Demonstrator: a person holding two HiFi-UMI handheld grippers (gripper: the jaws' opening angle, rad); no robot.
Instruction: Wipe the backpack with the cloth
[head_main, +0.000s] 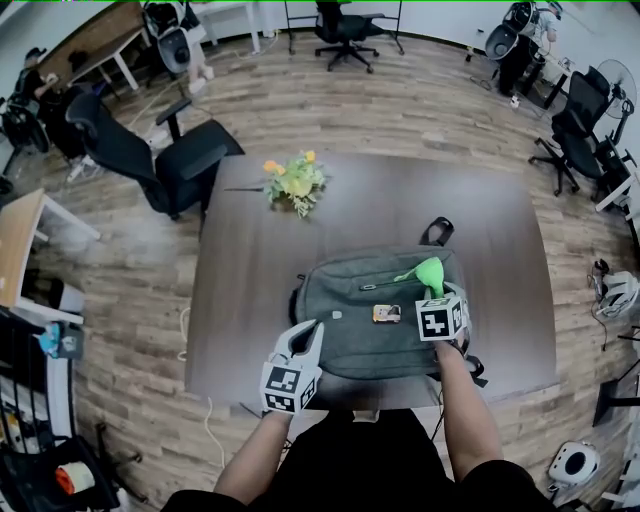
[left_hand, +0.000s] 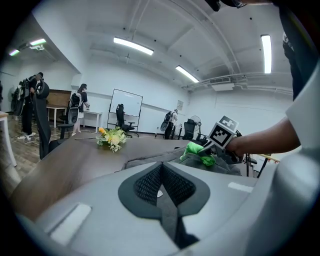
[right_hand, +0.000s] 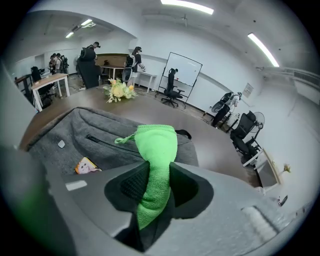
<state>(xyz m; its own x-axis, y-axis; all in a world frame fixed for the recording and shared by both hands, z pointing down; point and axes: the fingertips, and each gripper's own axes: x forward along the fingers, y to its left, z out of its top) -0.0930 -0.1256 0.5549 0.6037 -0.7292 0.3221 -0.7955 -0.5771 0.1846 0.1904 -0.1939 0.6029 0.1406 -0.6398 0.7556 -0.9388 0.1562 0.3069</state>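
A person stands at the near edge of a dark wooden table (head_main: 250, 260) with a two-jaw gripper in each hand, a grey backpack (head_main: 350, 330) lying flat on the tabletop in front of them. The right gripper (head_main: 436, 295) hangs over the bag's right side, its jaws clamped on a bright green cloth (head_main: 431, 273). In the right gripper view, the cloth (right_hand: 156, 150) is pinched into a narrow fold between the dark pads of the right gripper (right_hand: 156, 187) and stands up past them, a small loop trailing off its upper edge. Below it, the backpack (right_hand: 75, 135) shows a zipper (right_hand: 107, 144) and a small colourful tag (right_hand: 86, 166). The left gripper (head_main: 305, 335) is held at the bag's near left corner. The left gripper view shows the left gripper (left_hand: 162, 187) with its jaws pressed together and nothing between them, looking low across the table toward the cloth (left_hand: 200, 152). Whether it touches the bag cannot be told. A bunch of yellow flowers (head_main: 295, 182) lies farther back on the table, well apart from the bag, and a black office chair (head_main: 170, 160) stands at the table's far left corner.
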